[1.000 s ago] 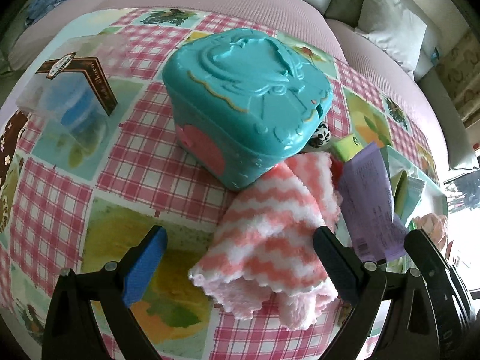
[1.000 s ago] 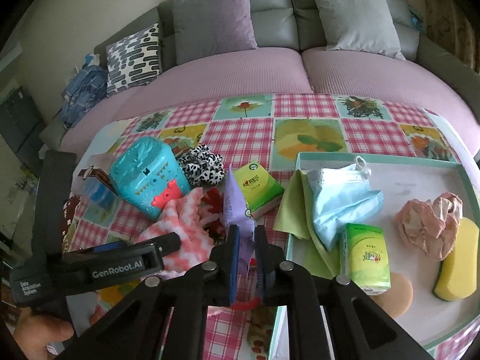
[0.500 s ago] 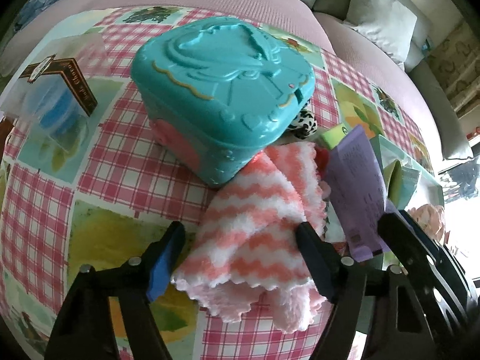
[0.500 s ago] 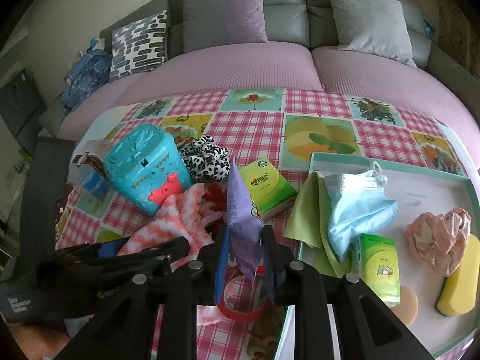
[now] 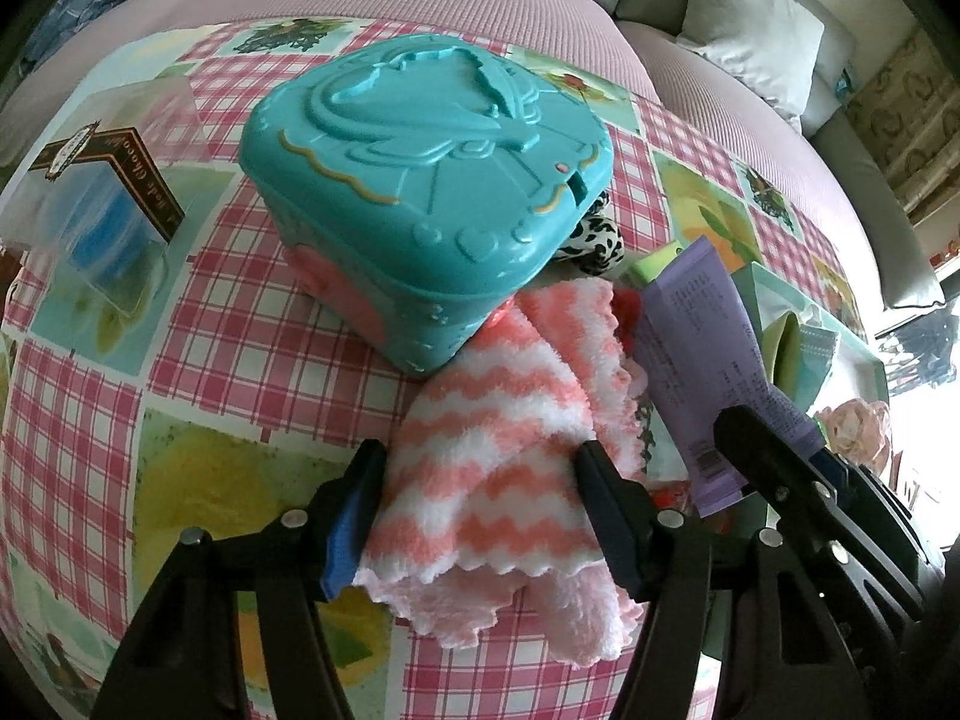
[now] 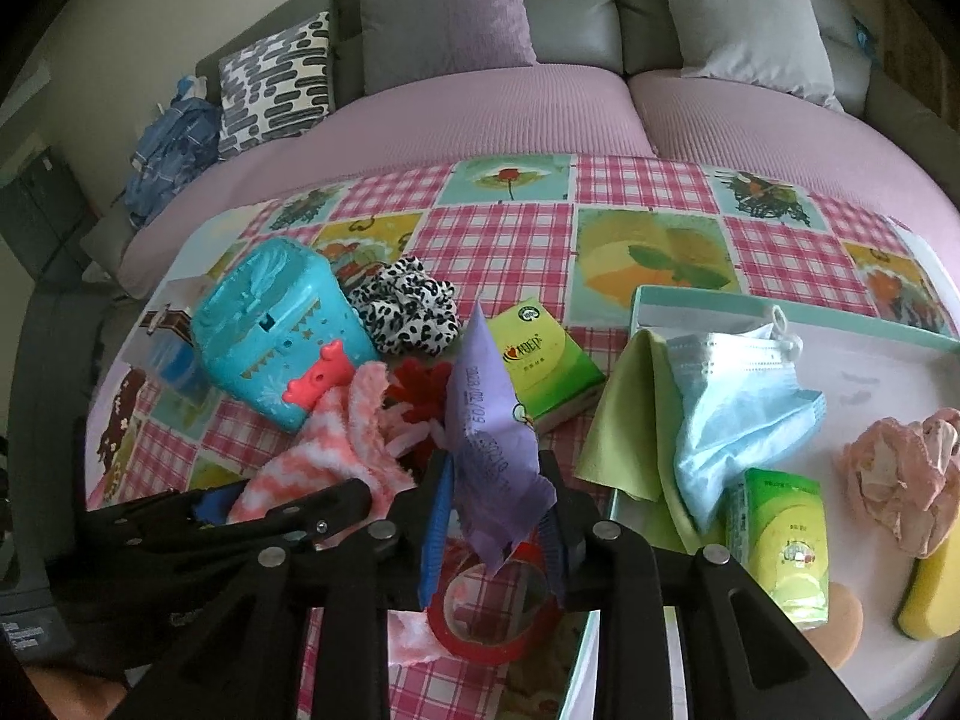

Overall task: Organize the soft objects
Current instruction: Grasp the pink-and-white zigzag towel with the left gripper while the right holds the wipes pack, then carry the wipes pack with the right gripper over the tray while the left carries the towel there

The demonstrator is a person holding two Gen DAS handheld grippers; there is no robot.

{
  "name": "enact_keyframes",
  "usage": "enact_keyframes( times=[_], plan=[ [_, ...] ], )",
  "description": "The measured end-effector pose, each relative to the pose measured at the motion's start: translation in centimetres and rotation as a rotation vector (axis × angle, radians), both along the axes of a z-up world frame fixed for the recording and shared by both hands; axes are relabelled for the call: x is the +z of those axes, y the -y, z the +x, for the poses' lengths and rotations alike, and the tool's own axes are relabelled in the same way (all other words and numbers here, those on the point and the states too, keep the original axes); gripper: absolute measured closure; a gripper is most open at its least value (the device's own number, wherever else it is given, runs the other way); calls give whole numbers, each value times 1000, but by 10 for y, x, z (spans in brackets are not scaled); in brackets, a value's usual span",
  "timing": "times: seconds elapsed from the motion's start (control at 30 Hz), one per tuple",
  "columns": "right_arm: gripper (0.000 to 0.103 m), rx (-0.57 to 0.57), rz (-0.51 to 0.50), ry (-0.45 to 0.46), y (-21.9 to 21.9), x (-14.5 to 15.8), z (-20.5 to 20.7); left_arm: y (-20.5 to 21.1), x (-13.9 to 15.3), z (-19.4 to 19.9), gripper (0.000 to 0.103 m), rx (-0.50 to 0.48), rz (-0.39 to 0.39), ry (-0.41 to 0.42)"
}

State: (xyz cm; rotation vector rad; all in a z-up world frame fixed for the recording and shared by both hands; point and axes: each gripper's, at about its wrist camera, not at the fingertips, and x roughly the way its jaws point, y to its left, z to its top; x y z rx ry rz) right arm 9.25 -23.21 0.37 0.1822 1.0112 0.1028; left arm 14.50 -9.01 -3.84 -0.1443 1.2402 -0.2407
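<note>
A pink-and-white zigzag fluffy cloth (image 5: 510,456) lies on the checked tablecloth against a teal plastic box (image 5: 432,180). My left gripper (image 5: 480,480) is open, its jaws on either side of the cloth's near end. The cloth also shows in the right wrist view (image 6: 324,456). My right gripper (image 6: 495,492) is shut on a purple packet (image 6: 489,420) and holds it upright, lifted above a red tape roll (image 6: 492,618). The packet shows at the right of the left wrist view (image 5: 708,372).
A mint tray (image 6: 888,324) at the right holds a blue face mask (image 6: 738,396), a green cloth (image 6: 630,420), a tissue pack (image 6: 780,540), a pink crumpled item (image 6: 900,480) and a yellow sponge (image 6: 936,594). A leopard scrunchie (image 6: 402,306), green tissue pack (image 6: 540,366) and clear box (image 5: 90,198) lie on the table.
My left gripper has moved forward over the zigzag cloth and its jaws have narrowed around it. My right gripper has lifted the purple packet higher, uncovering the red tape roll.
</note>
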Motion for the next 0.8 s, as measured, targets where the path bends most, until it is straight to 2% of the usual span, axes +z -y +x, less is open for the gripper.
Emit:
enact_keyframes(
  times=[0.1,0.2,0.33,0.43,0.53,0.67,0.8],
  plan=[
    [73,10,20,10,-1,1,-1,1,0,-1,37,-1,1,1],
    [81,14,30,24,-3,5,-2,-1,1,-1,38,-2,1,2],
    [86,8,24,28,-3,7,-3,-6,2,-2,65,-7,-38,-2],
    [87,-1,26,31,-1,9,-4,-6,3,-3,78,-11,-55,5],
    [87,-13,29,43,2,13,-6,-9,7,-3,85,-9,-66,20],
    [87,-21,32,67,5,21,-11,-17,13,-4,89,1,-80,33],
    [87,-32,39,93,9,32,-17,-25,33,-11,93,5,-99,89]
  ],
)
